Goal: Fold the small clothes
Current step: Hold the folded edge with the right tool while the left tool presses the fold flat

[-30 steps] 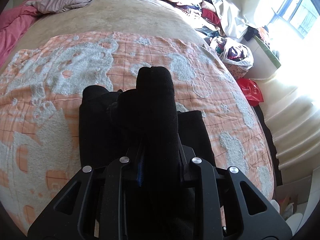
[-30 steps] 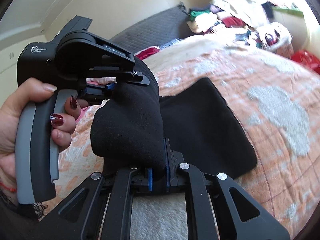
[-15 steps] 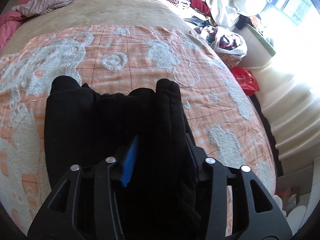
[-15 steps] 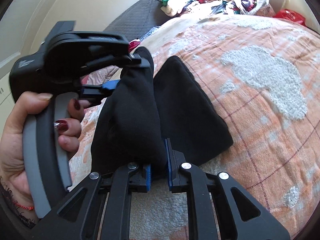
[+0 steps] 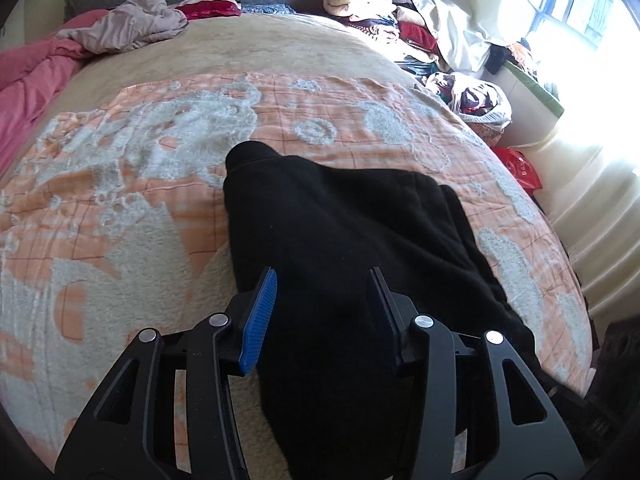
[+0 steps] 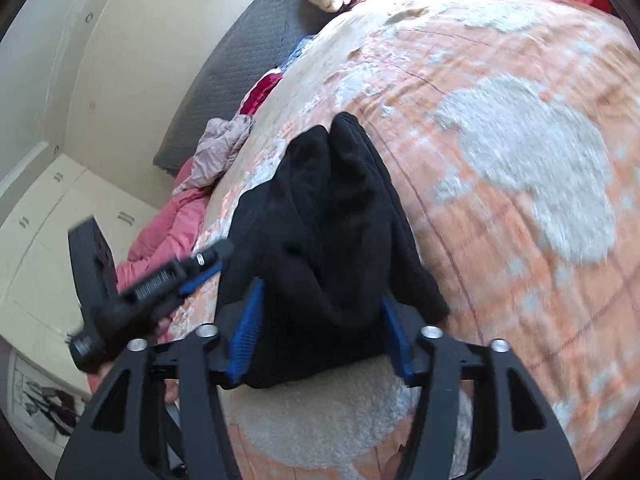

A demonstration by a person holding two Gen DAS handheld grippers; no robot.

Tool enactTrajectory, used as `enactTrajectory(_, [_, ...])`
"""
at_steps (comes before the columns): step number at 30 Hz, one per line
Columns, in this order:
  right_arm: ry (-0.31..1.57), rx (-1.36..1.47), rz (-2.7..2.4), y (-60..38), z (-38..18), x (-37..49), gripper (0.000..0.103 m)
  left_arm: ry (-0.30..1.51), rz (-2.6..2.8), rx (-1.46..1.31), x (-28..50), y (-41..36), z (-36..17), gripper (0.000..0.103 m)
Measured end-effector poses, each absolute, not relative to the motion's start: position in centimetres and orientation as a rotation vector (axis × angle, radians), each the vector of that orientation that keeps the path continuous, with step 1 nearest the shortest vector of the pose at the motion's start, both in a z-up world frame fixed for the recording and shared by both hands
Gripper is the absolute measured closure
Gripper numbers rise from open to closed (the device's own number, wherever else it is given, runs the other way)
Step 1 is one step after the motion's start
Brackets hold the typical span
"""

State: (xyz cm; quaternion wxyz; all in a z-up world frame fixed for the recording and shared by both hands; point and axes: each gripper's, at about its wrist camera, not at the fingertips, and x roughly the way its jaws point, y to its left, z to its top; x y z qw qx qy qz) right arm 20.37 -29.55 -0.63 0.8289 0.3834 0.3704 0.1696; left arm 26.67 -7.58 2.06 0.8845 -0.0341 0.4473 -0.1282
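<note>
A black fleece garment (image 5: 344,220) lies folded in a thick bundle on the orange and white blanket (image 5: 120,220). Its near end sits between the jaws of my left gripper (image 5: 322,280). Those jaws are closing, but the blue pad (image 5: 260,312) stands clear of the cloth. In the right wrist view the same garment (image 6: 332,208) has its near edge between the jaws of my right gripper (image 6: 322,292). These jaws are opening and the pads stand apart from the cloth. The left gripper (image 6: 160,280) shows blurred at the garment's left side.
A pile of mixed clothes (image 5: 380,12) fills the bed's far right corner, with a stuffed bag (image 5: 476,100) and a red bag (image 5: 520,168) beside the bed. A pink duvet (image 5: 28,76) and a crumpled beige garment (image 5: 132,28) lie far left.
Both grippers were shut on the raised black garment a second ago. Their jaws have since spread and the garment has dropped onto the blanket. Both hands moved lower and nearer the bed.
</note>
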Motion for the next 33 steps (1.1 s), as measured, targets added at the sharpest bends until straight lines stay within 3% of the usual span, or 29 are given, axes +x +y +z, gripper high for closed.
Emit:
enactTrajectory(9, [0.949, 0.624, 0.498, -29.0, 0.3, 27.8, 0.039, 0.875, -0.273, 0.013, 24.3, -7.8, 0.9, 0.064])
enactTrajectory(14, [0.991, 0.666, 0.524, -29.6, -1.0, 29.5, 0.041, 0.86, -0.275, 0.008, 24.1, -7.8, 0.8, 0.064])
enactTrajectory(17, [0.969, 0.638, 0.542, -29.6, -0.5, 30.4, 0.05, 0.856, -0.276, 0.018, 24.1, -7.9, 0.8, 0.064])
enactTrajectory(19, [0.959, 0.618, 0.555, -29.3, -0.4, 30.7, 0.069, 0.855, -0.278, 0.016, 24.1, -7.9, 0.8, 0.064])
enactTrajectory(20, [0.956, 0.586, 0.55, -29.0, -0.4, 31.0, 0.085, 0.858, -0.274, 0.017, 24.1, -7.9, 0.8, 0.064])
enactTrajectory(28, [0.72, 0.281, 0.527, -27.4, 5.3, 28.3, 0.087, 0.848, -0.305, -0.05, 23.4, -8.0, 1.6, 0.064])
enactTrajectory(33, [0.81, 0.319, 0.44, -29.2, 2.2, 30.2, 0.088, 0.865, -0.324, -0.045, 23.2, -9.1, 1.0, 0.062])
